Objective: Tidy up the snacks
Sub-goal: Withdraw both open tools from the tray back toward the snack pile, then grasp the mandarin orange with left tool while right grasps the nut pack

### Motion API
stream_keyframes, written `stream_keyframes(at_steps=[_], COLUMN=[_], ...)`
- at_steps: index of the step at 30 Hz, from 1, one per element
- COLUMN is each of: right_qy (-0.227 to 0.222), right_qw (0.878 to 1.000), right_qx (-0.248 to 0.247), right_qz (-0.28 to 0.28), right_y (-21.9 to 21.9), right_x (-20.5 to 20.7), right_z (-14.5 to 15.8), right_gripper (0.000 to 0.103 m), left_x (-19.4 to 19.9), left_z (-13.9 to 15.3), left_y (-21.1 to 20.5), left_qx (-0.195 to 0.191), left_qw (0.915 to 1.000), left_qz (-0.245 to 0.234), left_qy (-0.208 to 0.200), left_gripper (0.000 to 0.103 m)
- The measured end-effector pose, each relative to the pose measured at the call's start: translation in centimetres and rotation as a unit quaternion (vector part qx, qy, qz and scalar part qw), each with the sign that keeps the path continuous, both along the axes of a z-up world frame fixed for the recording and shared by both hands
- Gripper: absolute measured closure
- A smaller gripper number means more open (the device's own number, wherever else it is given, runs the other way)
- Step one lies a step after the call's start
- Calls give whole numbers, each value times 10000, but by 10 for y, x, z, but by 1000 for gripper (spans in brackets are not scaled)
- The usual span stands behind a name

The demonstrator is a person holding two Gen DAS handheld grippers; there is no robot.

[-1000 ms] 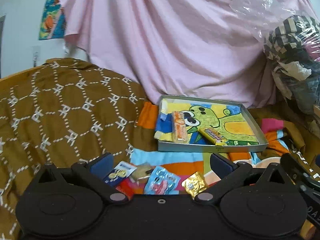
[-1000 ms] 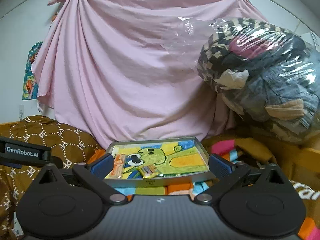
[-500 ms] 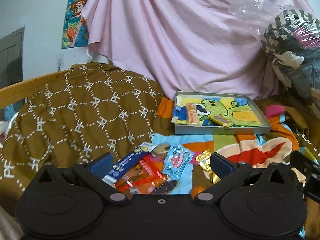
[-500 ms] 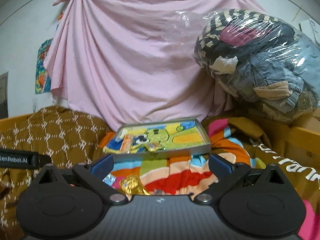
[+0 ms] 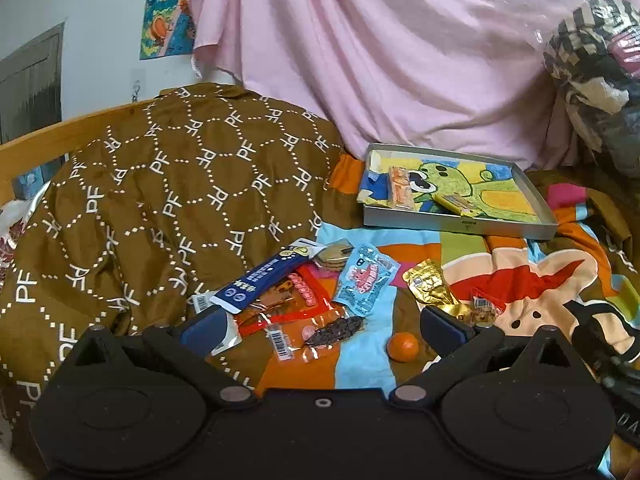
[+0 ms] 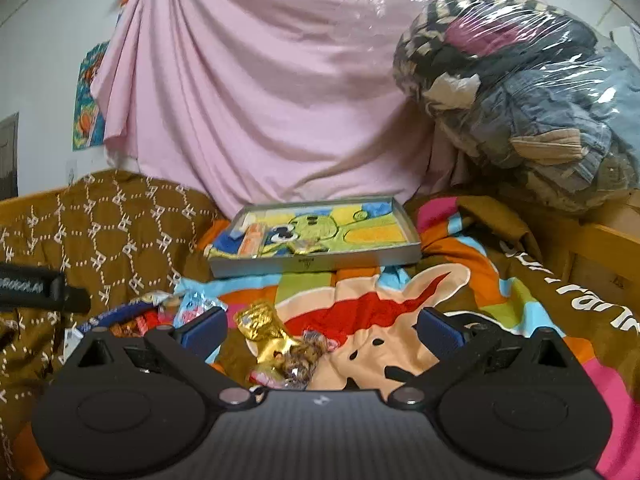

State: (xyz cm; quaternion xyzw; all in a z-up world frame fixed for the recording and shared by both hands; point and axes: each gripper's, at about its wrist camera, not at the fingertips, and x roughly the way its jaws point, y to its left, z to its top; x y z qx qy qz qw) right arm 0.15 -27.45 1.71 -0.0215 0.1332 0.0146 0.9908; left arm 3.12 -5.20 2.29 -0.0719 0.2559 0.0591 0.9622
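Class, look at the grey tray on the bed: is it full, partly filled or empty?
Partly filled. The tray holds only an orange packet and a yellow bar; most of its cartoon floor shows bare.

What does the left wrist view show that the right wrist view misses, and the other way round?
Only the left wrist view shows the small orange fruit and the dark dried snack in clear wrap. Only the right shows the whole plastic-wrapped clothes bundle. Both show the tray holding two snacks, the gold packet, and open, empty grippers.
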Motion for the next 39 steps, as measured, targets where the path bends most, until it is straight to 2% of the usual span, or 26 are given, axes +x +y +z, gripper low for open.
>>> stream_keyframes(at_steps=[6,12,18,23,27,34,39], right_qy=[108,330,608,854,1030,1354,1627], right_qw=[9999,9993,9980,9957,9932,9894,9849], right_qx=[18,-79,-160,-359,-501,-415,-264], right_qz=[-82,-148,-89,36,185,338,538], right_y=[0,2,8,15,15,9,10], right_x=[2,14,37,68,96,149,168], right_z=[-3,-8,-16,-25,-34,-55,-67], right_gripper=[0,0,0,0,0,0,1], left_x=[13,33,63,89,108,128,142], left_z=[-13,-31,-51,-65,-78,-94,-104], left_y=[-9,0,11,14,8,1,-4], left_qx=[142,169,380,522,675,557,430], left_qw=[9998,9991,9941,9840,9722,9586,9500], left_qz=[-144,-336,-976,-1680,-2227,-2785,-3064], left_qy=[88,191,290,285,260,217,432], left_gripper=[1,1,1,1,1,1,1])
